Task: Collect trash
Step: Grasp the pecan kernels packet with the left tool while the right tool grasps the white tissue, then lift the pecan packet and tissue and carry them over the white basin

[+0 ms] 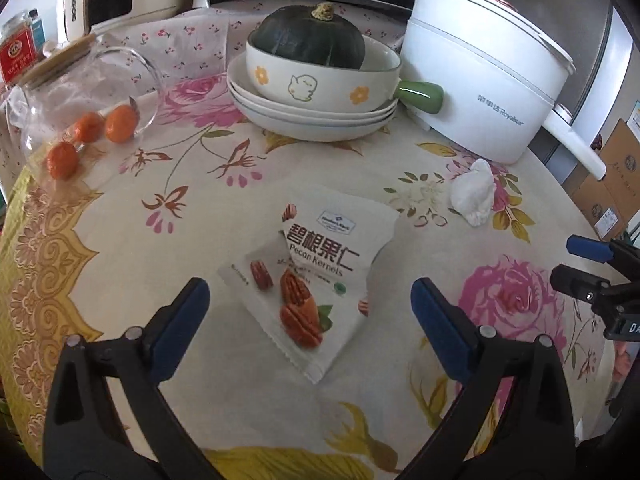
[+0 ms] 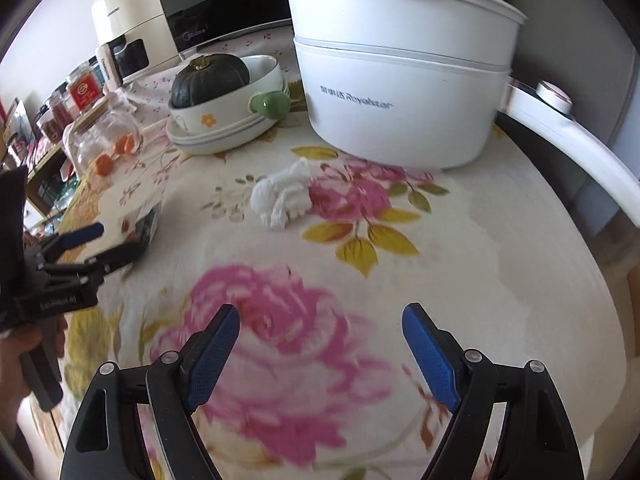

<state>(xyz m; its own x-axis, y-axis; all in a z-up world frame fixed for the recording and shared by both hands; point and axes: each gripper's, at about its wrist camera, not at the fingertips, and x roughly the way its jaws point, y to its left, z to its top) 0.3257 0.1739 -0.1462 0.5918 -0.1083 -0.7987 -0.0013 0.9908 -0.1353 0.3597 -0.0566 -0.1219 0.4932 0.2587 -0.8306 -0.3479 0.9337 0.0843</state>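
Note:
A white pecan kernel snack packet [image 1: 316, 280] lies flat on the floral tablecloth, just ahead of and between the fingers of my open left gripper [image 1: 310, 292]. A crumpled white tissue [image 1: 474, 193] lies further right, near the white pot; in the right wrist view the tissue [image 2: 282, 196] sits well ahead of my open, empty right gripper [image 2: 320, 316]. The right gripper [image 1: 576, 260] shows at the right edge of the left wrist view. The left gripper [image 2: 108, 244] shows at the left of the right wrist view, by the packet's edge [image 2: 146, 222].
A white Royalstar electric pot [image 1: 476, 92] stands at the back right. Stacked plates hold a bowl with a dark green squash [image 1: 312, 38]. A tipped glass jar [image 1: 80, 92] and small oranges [image 1: 120, 122] lie at left. Appliances stand behind. The table edge [image 2: 600, 280] curves at right.

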